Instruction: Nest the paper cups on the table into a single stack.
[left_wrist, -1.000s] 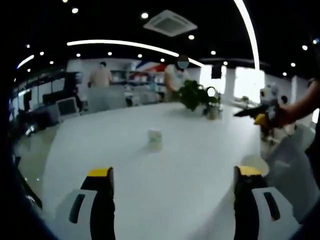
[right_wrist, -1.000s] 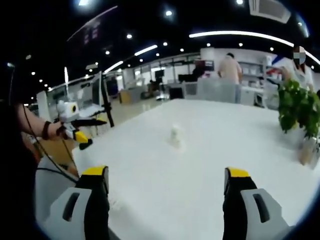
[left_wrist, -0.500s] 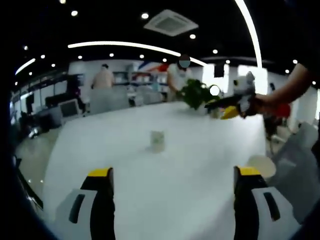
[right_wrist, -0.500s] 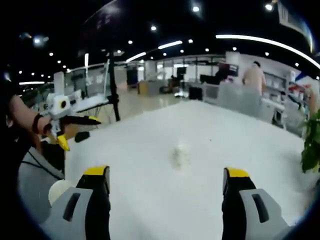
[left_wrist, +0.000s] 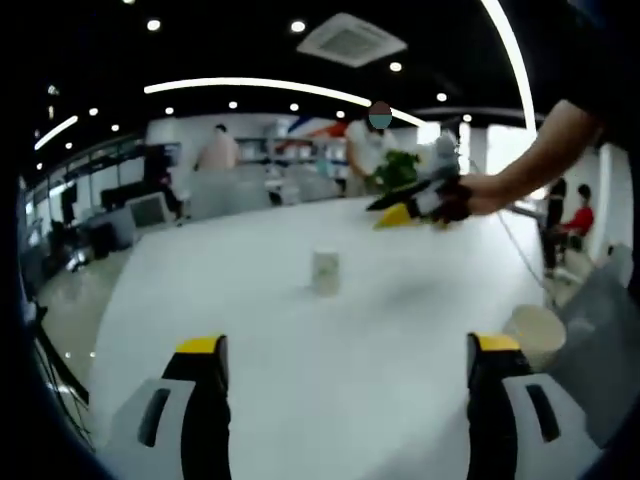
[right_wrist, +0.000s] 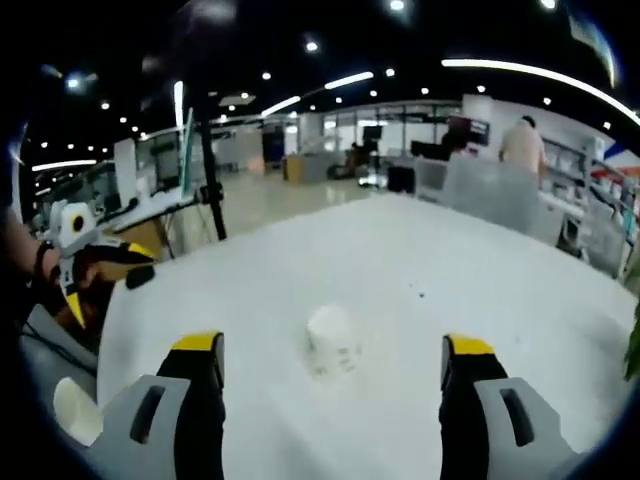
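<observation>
Both grippers stand wide open with nothing between their jaws. Seen from the left gripper view, the left gripper (left_wrist: 345, 355) hangs over the white table (left_wrist: 260, 400), and a paper cup (left_wrist: 325, 272) stands upright ahead of it, roughly midway between the jaw lines and well apart from the tips. A second cup (left_wrist: 535, 330) sits off to the right, just beyond the right jaw, near the table's edge. The right gripper (left_wrist: 405, 208) reaches in from the right, held in a hand (left_wrist: 470, 195), above and beyond the first cup; a plant (left_wrist: 395, 170) shows behind it.

From the right gripper view, the right gripper (right_wrist: 330, 355) frames the first cup (right_wrist: 333, 340) between its jaws, just ahead of the tips and not touching. The second cup (right_wrist: 75, 410) lies low at the left, outside the left jaw. The left gripper (right_wrist: 95, 265) shows at the far left.
</observation>
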